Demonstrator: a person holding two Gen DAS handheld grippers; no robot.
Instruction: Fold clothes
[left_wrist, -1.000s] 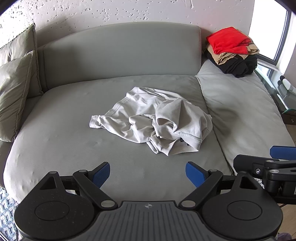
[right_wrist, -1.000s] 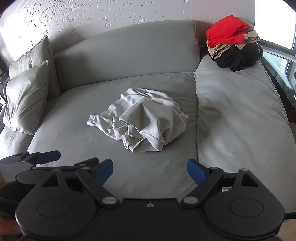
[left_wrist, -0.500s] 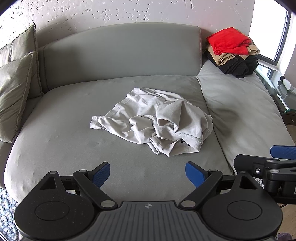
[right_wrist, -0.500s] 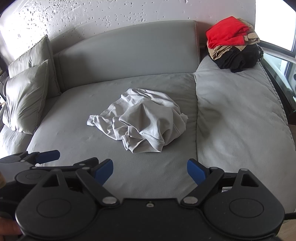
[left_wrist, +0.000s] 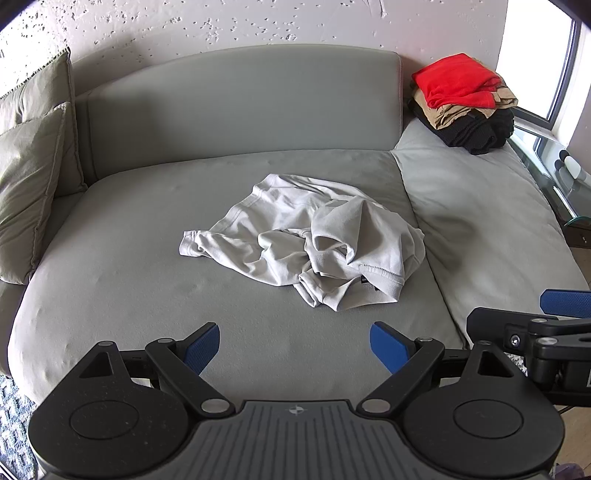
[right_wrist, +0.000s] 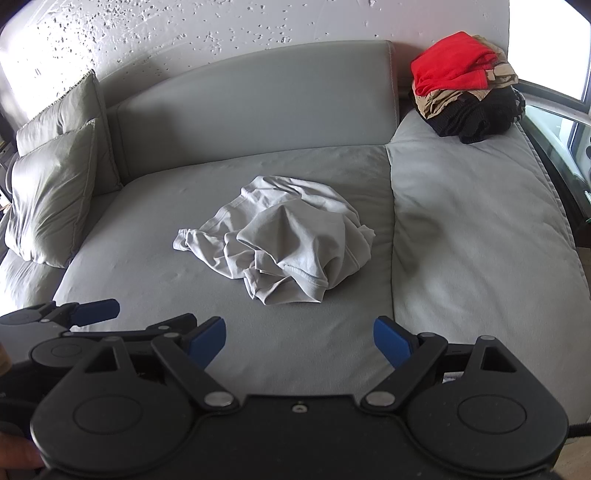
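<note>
Both claws hang released over the near edge of the sofa, holding nothing. The left claw (left_wrist: 294, 347) shows its blue pads spread wide apart, and the right claw (right_wrist: 299, 341) stands just as wide. Each appears at the margin of the other's view, so the two are side by side and level, with bare grey cushion under them.

Very little has changed over the last second. The grey shirt (left_wrist: 314, 243) sits slightly lower and a shade larger in the left wrist view than it did, which suggests a slow drift forward; the right wrist view is almost identical to the earlier ones. The garment's creases and outline match throughout, so nothing has touched it.

That shirt lies crumpled in a heap in the middle of the sofa's (left_wrist: 122, 258) main seat, well apart from both claws. One sleeve or corner trails to the left, and a ribbed hem curls over on the near right side. Folding proper has not begun; the likely first job is to spread the heap flat, probably by pinching two edges.

Farther back, on the right-hand cushion near the window, a stack of clothes (left_wrist: 465, 99) rests with a red piece on top. Two pillows (left_wrist: 29, 173) lean at the far left.
</note>
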